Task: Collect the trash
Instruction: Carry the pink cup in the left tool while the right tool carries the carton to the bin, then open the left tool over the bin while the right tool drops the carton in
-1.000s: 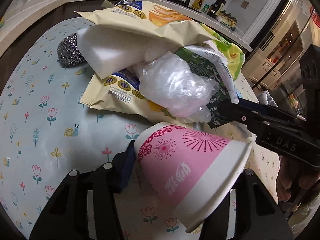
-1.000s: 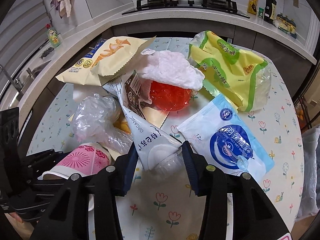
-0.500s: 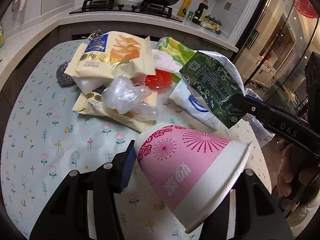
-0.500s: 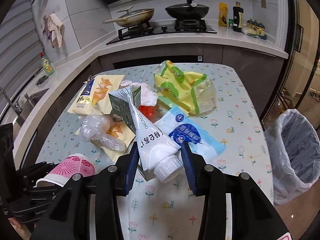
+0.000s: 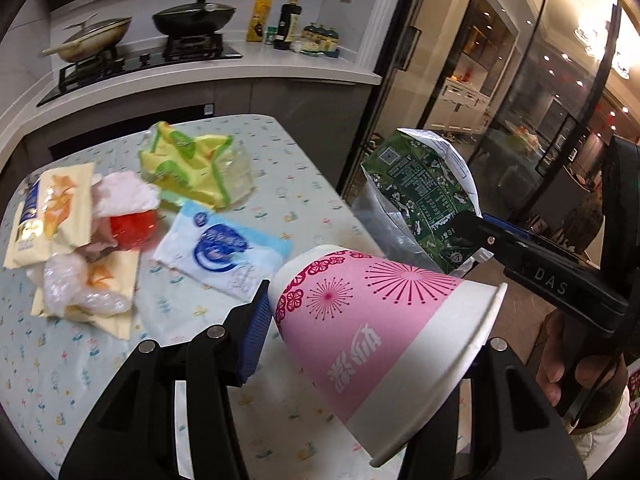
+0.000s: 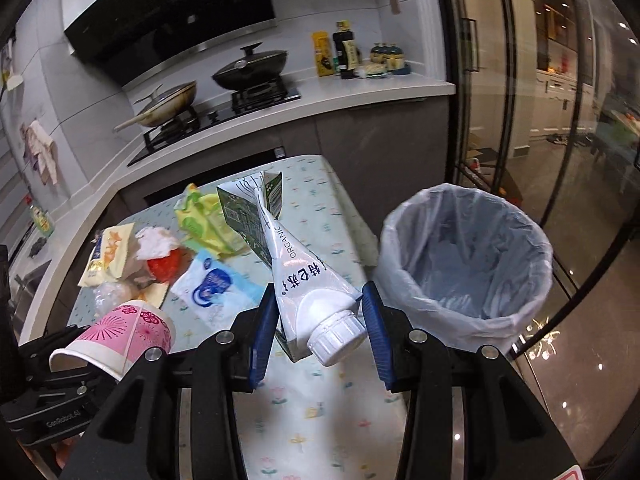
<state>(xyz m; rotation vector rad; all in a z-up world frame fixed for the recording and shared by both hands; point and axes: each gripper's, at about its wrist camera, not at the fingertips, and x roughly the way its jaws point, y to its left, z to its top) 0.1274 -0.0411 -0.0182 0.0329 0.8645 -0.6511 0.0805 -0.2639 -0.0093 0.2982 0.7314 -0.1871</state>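
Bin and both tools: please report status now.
Left tool shut on pink paper cup. Right tool shut on flattened green-white milk carton. White-lined trash bin open beside table; nothing blocking it.

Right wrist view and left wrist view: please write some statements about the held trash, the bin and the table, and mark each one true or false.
1. The right gripper holds a crushed green-and-white milk carton with a white screw cap. True.
2. The left gripper holds a blue-and-white wipes packet. False: it holds a pink-and-white paper cup; the packet lies on the floral-cloth table.
3. The white-lined trash bin stands on the table. False: it stands on the floor beside the table.
4. The carton is already inside the bin. False: it is between the fingers, beside the bin.
5. A yellow-green plastic bag lies on the table. True.
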